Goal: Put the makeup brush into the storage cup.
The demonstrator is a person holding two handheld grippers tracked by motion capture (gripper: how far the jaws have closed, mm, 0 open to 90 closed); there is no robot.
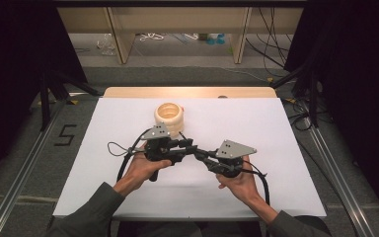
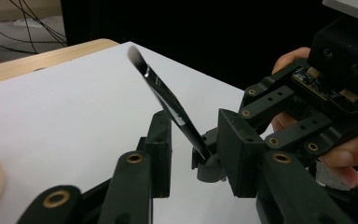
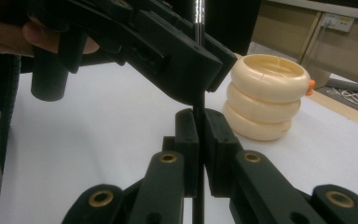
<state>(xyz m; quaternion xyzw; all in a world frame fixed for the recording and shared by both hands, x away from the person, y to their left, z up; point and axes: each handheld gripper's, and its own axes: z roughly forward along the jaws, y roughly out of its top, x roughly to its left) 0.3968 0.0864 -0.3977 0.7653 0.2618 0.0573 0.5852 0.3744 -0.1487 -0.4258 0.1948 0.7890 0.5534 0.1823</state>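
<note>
White counter [image 1: 276, 148] under dim light, dark curtains at both sides, cables on the floor behind.

At the left-centre, far part of the counter: cream holder [image 1: 169, 117] of three stacked rings, open at the top, standing upright. Looks light and rigid, probably easy to tip if pushed at the rim.

Just in front of it: left tool [image 1: 185, 144], gripped by the left hand [image 1: 140, 170]. Jaws parted in the left gripper view, with the brush [image 2: 168, 100] passing between them; no firm contact visible, so not yet a real hold there.

Between the two tools, lifted above the counter: the brush, thin and black, tilted, soft bristle tip at the upper end, shiny metal collar below it. Seems very light, stiff along the handle, smooth and likely slippery. Best to take it on the handle, below the collar, never on the bristles.

At the right: right tool [image 1: 203, 157] in the right hand [image 1: 239, 182]. Jaws closed tight on the lower handle [image 3: 198, 140], which runs straight up between the pads in the right gripper view. Holder near, beyond and to the right in that view.
</note>
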